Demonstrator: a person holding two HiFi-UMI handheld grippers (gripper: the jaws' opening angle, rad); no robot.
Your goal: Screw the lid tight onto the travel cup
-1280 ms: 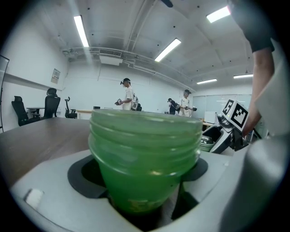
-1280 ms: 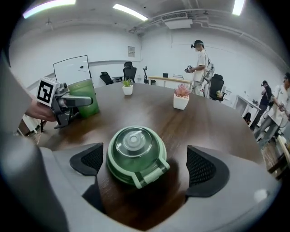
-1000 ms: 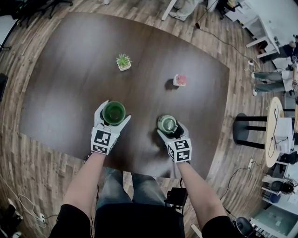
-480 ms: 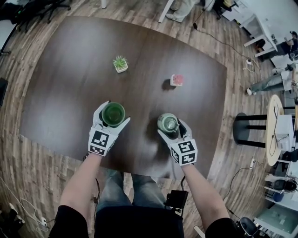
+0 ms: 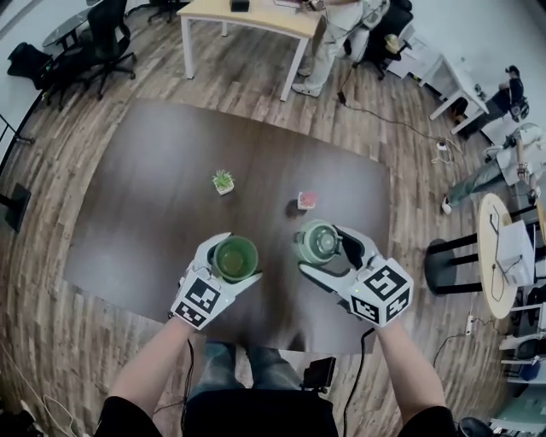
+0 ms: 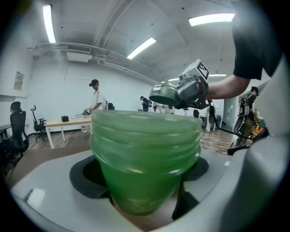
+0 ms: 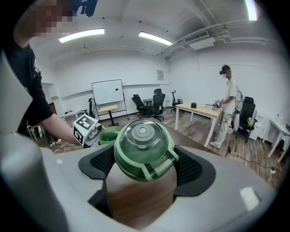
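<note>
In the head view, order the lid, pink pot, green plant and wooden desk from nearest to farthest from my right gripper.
1. lid, between the right gripper's jaws.
2. pink pot, on the table just beyond.
3. green plant, farther left on the table.
4. wooden desk, across the floor.

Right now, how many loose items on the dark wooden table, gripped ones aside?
2: a small green potted plant left of centre, and a small pink-topped white pot to its right.

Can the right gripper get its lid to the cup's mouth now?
Probably yes: the right gripper holds the lid beside the green cup, whose uncovered mouth faces up in the left gripper; nothing stands between.
</note>
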